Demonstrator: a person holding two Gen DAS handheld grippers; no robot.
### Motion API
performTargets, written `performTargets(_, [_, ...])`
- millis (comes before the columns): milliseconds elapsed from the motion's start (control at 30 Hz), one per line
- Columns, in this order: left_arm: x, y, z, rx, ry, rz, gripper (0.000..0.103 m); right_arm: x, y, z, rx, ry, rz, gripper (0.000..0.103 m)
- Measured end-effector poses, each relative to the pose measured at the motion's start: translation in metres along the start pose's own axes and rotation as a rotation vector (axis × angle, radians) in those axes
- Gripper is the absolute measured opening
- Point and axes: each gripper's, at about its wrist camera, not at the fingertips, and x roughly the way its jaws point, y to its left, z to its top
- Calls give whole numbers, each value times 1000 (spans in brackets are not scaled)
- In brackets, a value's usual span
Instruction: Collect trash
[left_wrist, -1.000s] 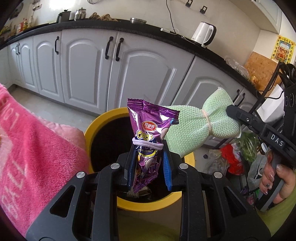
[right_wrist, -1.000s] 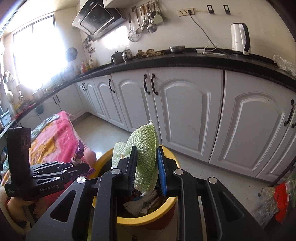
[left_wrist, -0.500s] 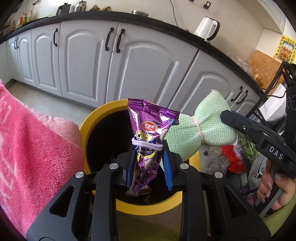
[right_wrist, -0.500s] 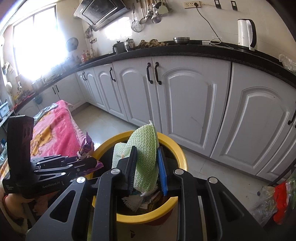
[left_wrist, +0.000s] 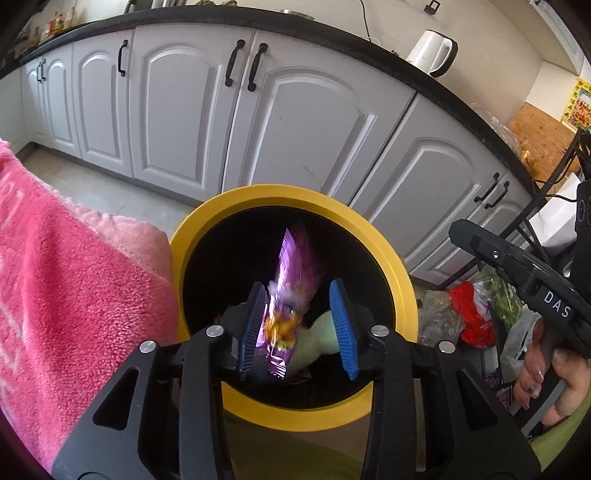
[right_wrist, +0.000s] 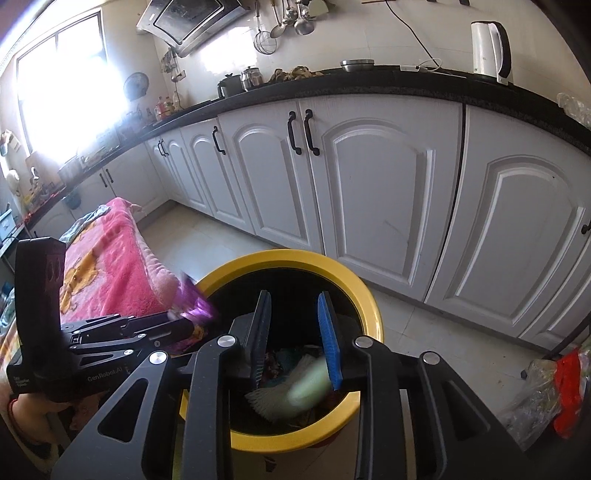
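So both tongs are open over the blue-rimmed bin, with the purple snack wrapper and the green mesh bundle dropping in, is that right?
Not quite: the bin's rim is yellow, as both wrist views show. The rest holds: left tongs and right tongs stand open, with the purple snack wrapper and green mesh bundle falling in.

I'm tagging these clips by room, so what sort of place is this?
A home kitchen, most likely. White cabinets run under a black countertop that carries an electric kettle, a range hood hangs by the window, and utensils hang on the wall.
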Motion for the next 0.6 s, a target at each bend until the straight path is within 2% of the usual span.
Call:
performTargets(67, [-1, 1, 0, -3, 5, 6, 42, 0, 0, 0, 1, 1, 1, 26])
performTargets(133, [-2, 1, 0, -6, 11, 11, 45, 0, 0, -1, -1, 2, 1, 26])
performTargets(333, [-14, 9, 3, -31, 16, 35, 67, -3, 2, -7, -10, 22, 3, 33])
performTargets(600, [-44, 20, 10, -57, -35, 66, 88, -17, 15, -5, -40, -5, 18, 61])
